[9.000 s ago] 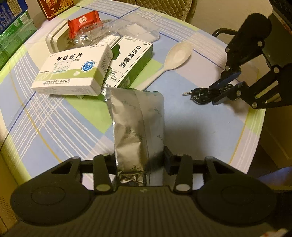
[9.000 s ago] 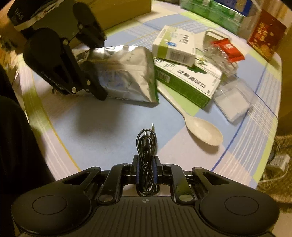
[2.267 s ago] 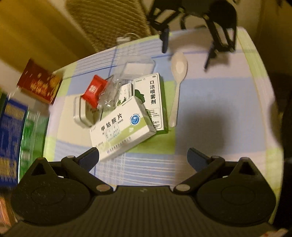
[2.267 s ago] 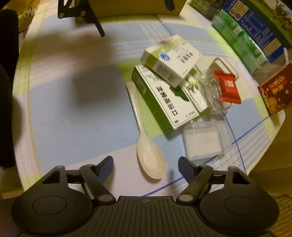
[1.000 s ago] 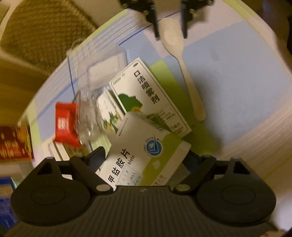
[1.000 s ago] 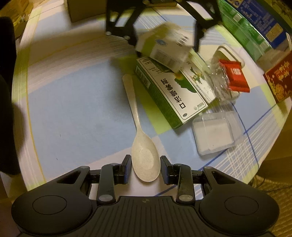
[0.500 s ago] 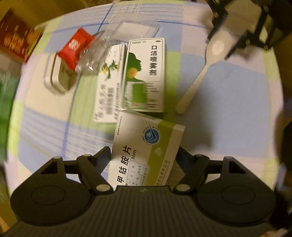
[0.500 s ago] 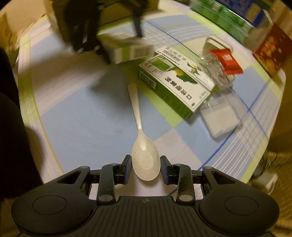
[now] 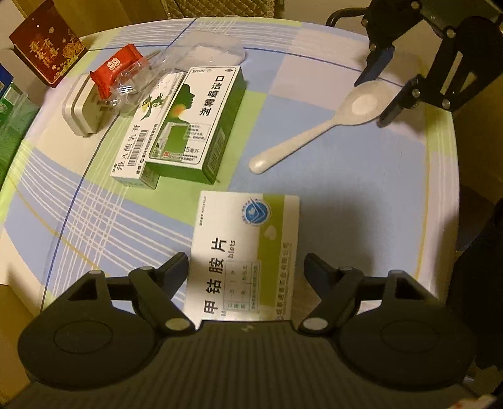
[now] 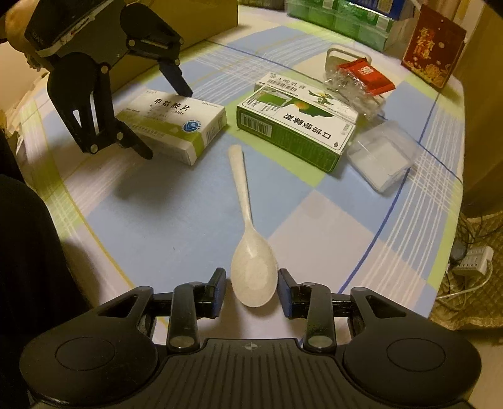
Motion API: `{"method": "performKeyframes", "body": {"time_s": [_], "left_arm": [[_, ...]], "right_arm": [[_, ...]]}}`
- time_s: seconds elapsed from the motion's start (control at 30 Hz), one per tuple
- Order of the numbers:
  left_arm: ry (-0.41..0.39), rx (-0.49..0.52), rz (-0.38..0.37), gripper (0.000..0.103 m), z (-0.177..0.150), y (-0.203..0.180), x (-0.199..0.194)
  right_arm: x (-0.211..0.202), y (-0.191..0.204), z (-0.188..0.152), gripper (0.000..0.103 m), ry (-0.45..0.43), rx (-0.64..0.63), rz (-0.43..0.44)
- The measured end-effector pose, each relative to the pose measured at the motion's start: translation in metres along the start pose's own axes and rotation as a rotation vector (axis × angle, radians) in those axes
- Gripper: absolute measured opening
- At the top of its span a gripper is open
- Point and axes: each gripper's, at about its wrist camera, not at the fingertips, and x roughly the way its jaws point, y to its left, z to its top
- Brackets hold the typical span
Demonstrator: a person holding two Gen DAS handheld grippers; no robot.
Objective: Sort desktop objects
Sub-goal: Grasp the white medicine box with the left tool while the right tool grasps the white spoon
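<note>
A white-and-green tablet box [image 9: 245, 251] lies flat on the checked tablecloth, apart from the pile. My left gripper [image 9: 246, 264] straddles its near end. Its jaws are opening: the left pad sits at the box's edge and a gap shows on the right. In the right wrist view the same box [image 10: 176, 126] lies between the left gripper's [image 10: 166, 122] fingers. A pale spoon [image 10: 251, 267] rests on the table, handle pointing away. My right gripper [image 10: 251, 280] brackets its bowl, jaws opening, with a thin gap on each side. In the left wrist view the spoon [image 9: 314, 132] and right gripper [image 9: 374, 100] appear at far right.
A green spray box [image 9: 198, 119] lies on a white box [image 9: 138, 138]. Beside them are a red packet [image 9: 114, 69], crumpled clear wrap, a white case [image 9: 78, 110] and a clear plastic case [image 10: 382, 160]. A red box [image 9: 47, 56] and green packs [image 10: 339, 19] line the far edge.
The left gripper brought the tablet box off the pile and laid it flat on the cloth, then eased its jaws. The right jaws widened off the spoon's bowl.
</note>
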Motion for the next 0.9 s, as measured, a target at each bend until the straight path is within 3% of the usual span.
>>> {"method": "performKeyframes", "body": {"time_s": [0.1, 0.2, 0.37, 0.63, 0.9], "left_arm": [[0.02, -0.056, -0.001, 0.076, -0.007, 0.002, -0.004], [0.033, -0.154, -0.023, 0.074, -0.013, 0.005, -0.006], [-0.016, -0.255, -0.042, 0.074, -0.024, 0.003, -0.011], [-0.118, -0.306, -0.029, 0.073, -0.04, -0.003, -0.018], [-0.159, -0.346, -0.021, 0.072, -0.045, 0.001, -0.02]], "right_arm": [[0.003, 0.002, -0.003, 0.045, -0.02, -0.01, -0.038], [0.003, 0.005, -0.007, 0.046, -0.045, -0.011, -0.05], [0.003, 0.005, -0.008, 0.046, -0.081, 0.001, -0.043], [0.006, 0.003, -0.009, 0.045, -0.091, -0.067, -0.062], [0.005, 0.0, -0.009, 0.033, -0.107, -0.049, -0.046]]}}
